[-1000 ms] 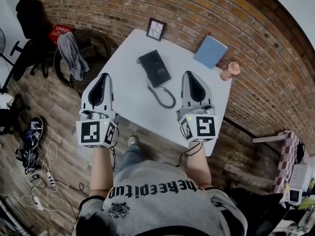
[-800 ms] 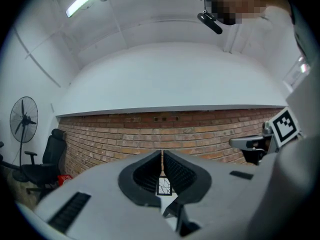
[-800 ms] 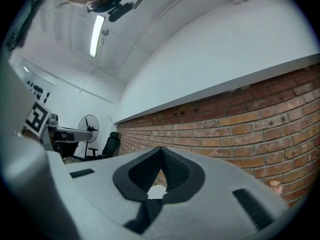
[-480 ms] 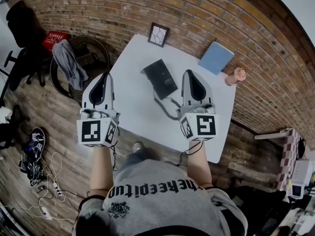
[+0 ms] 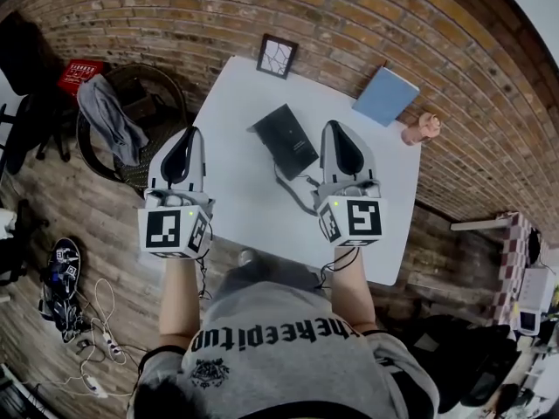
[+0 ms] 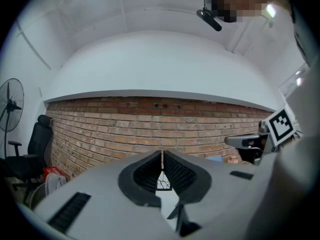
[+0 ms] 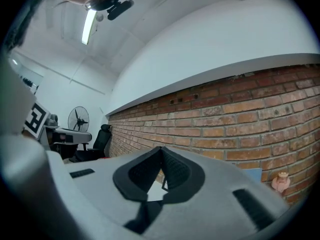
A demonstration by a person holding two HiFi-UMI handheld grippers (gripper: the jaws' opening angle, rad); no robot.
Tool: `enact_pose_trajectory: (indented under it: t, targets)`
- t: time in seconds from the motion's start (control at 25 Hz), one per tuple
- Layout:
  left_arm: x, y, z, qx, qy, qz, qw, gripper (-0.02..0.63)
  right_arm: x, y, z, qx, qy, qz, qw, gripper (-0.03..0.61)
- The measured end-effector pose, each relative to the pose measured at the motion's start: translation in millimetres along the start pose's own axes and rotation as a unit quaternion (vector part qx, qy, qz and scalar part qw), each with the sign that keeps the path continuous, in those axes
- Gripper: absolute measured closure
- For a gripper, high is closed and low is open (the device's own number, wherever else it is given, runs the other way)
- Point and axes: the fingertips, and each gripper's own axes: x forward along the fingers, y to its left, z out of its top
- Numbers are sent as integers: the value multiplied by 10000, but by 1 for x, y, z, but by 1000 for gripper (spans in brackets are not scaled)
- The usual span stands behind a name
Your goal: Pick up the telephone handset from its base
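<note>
Telephone (image 5: 284, 140), handset and base together, reads as one flat black rectangular slab, lying at a slant near the middle of the smooth white table (image 5: 249, 212). A thin dark cord (image 5: 293, 190) loops off its near end. The right gripper (image 5: 332, 127) hovers just beside the phone with its grey shell glossy and its black ribbed pads (image 7: 172, 171) pressed tip to tip on nothing. The left gripper (image 5: 194, 132) hangs over the table's left edge, well clear of the phone, with its jaws likewise closed and empty. At the table's far side are a small dark picture frame (image 5: 277, 56), a flat blue book (image 5: 386, 95) and a rounded pinkish figurine (image 5: 422, 128), all beside the rough brick wall (image 5: 175, 16).
</note>
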Motion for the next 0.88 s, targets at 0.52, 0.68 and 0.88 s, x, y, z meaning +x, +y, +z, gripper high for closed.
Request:
enact_pose_trajectory:
  t: [0.52,0.68,0.88]
  targets:
    - [29,-28,-97,-680,1101,-666,9894,598,16,-10,-53,203,592,-37,9980,575]
    - [35,-51,-136,-1075,1595,-932,9769,597,22,-14,-61,212,679,27,9975,575]
    - [42,-82,-182,-1619,2192,-1221,9544,517,27,-20,-69,213,798,141,9965,575]
